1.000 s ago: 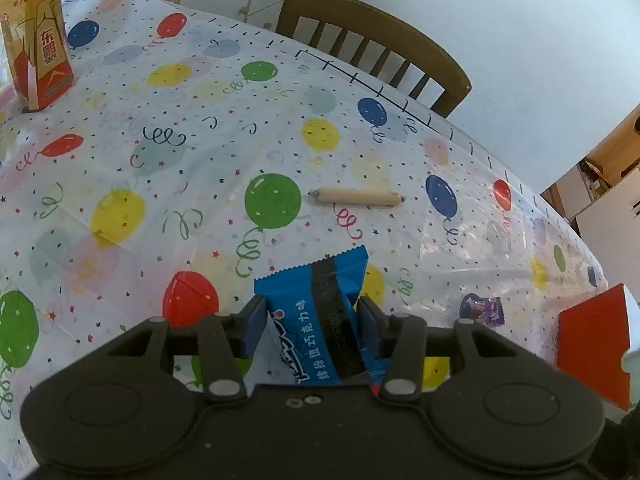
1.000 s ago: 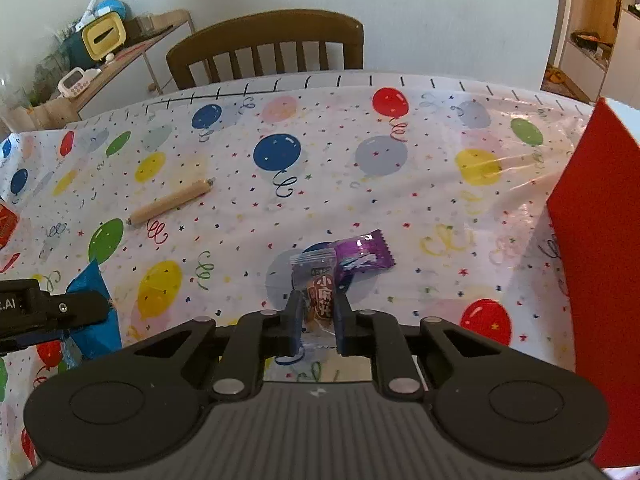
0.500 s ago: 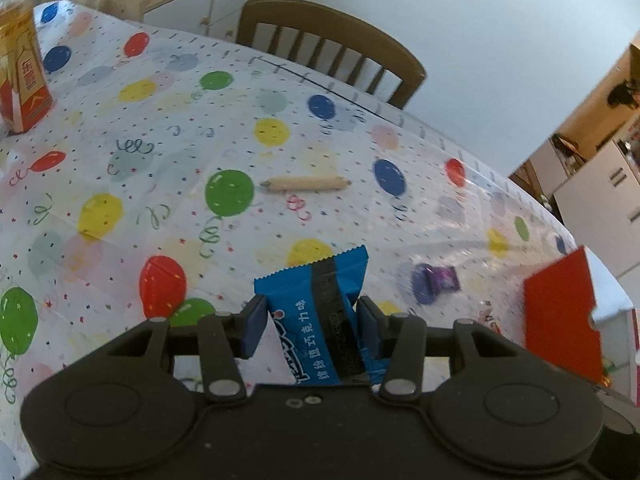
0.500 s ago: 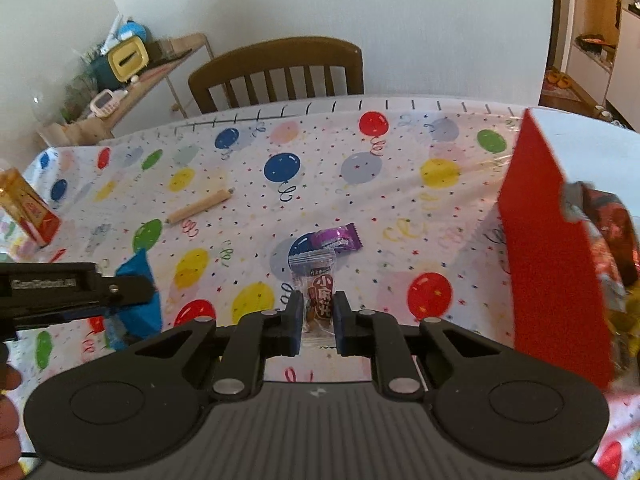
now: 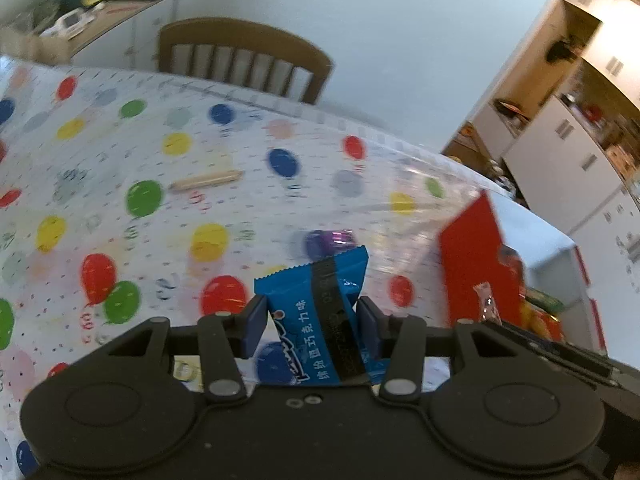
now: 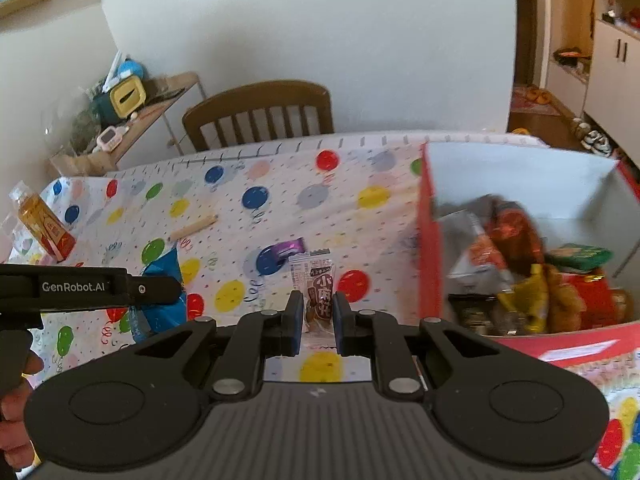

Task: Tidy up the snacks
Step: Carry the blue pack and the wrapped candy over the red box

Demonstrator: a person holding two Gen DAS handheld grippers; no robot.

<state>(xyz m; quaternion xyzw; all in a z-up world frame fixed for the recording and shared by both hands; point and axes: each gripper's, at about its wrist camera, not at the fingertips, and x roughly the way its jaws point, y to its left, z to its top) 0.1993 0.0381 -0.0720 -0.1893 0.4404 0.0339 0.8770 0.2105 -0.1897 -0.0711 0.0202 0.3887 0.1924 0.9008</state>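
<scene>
Now your right gripper (image 6: 316,322), clamped on the small brown snack sachet (image 6: 318,296), is nearer the red box (image 6: 430,248) to its right than your left gripper (image 5: 311,320) pinching the blue chocolate wafer packet (image 5: 316,312).

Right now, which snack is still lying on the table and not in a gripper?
The purple candy. It lies on the balloon tablecloth, while the blue packet is in the left gripper and the small brown packet in the right gripper.

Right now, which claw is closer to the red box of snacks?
Right. The right claw hangs just beside the red box; the left claw is farther out over the table, on the side away from the box.
</scene>
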